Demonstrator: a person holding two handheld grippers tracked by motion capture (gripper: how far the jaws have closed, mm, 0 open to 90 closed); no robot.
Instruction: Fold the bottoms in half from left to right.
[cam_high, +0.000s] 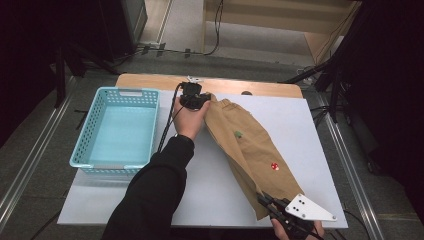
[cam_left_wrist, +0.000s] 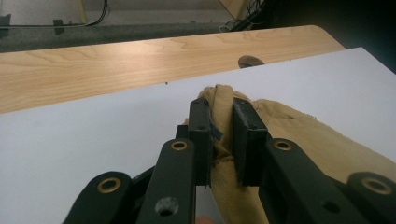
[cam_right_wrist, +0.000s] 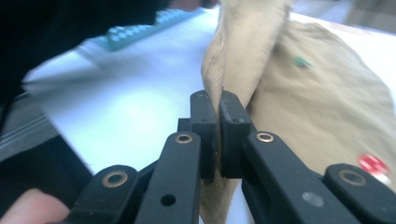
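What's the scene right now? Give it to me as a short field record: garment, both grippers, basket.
garment: tan cloth stretched diagonally across the white board, with a green mark and a red mark on it
left gripper: at the far end, fingers either side of bunched fabric
right gripper: at the near end, shut on a thin fold of the cloth
basket: light blue basket left of the cloth, nothing inside

We are looking down from above near table edge, facing forward over white board (cam_high: 210, 195). Gripper views are riding low, close behind jaws, each facing along tan garment (cam_left_wrist: 299, 130); all three are sharing garment and board.
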